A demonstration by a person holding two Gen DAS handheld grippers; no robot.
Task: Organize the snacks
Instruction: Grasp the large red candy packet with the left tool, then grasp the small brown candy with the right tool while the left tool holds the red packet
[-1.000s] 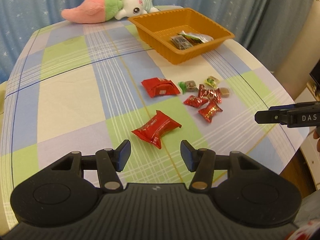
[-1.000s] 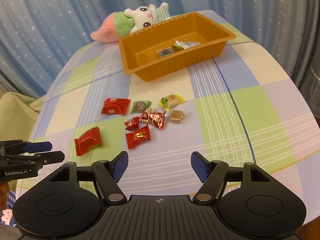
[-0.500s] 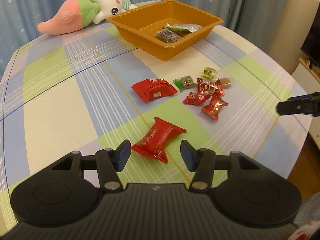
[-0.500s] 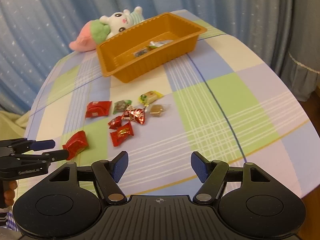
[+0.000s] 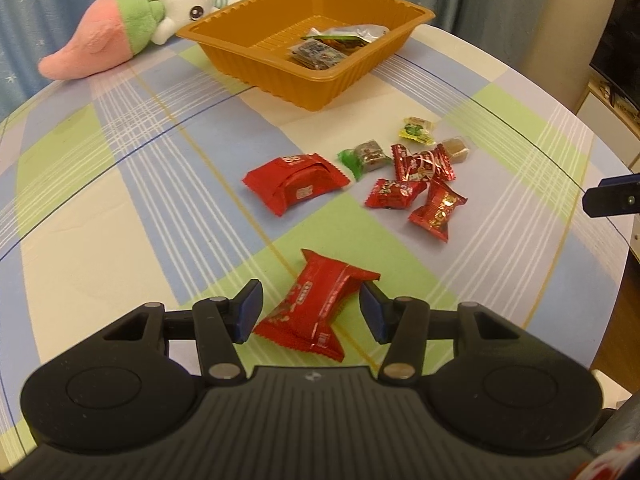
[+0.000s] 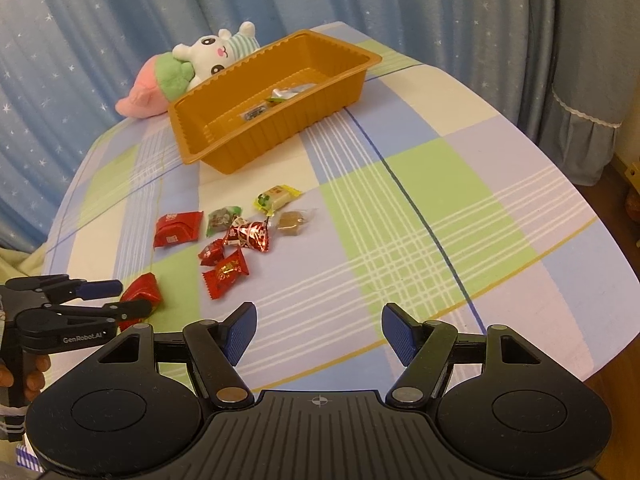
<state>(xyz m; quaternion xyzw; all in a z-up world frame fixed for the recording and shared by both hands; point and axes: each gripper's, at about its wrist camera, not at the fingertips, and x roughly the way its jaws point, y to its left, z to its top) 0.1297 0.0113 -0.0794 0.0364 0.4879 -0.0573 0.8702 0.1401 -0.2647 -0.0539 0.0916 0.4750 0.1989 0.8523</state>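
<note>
A red snack packet (image 5: 320, 300) lies flat on the checked tablecloth between the fingers of my left gripper (image 5: 310, 312). The jaws are closing around it, and the pads still stand a little off its sides. In the right wrist view the same gripper (image 6: 128, 298) reaches in from the left over that packet (image 6: 142, 286). My right gripper (image 6: 318, 328) hovers open above bare cloth near the front edge, holding nothing. The orange tray (image 5: 260, 76) at the back holds a few wrapped snacks (image 5: 320, 52).
A second red packet (image 5: 294, 186) and several small wrapped candies (image 5: 416, 184) lie mid-table. A pink and green plush toy (image 5: 120, 36) rests behind the tray against a blue curtain. The table edge curves away on the right (image 6: 600, 320).
My left gripper came down and forward, so the red packet now lies between its fingers, and its jaws narrowed a little. The right gripper rolled slightly but stayed in place.
</note>
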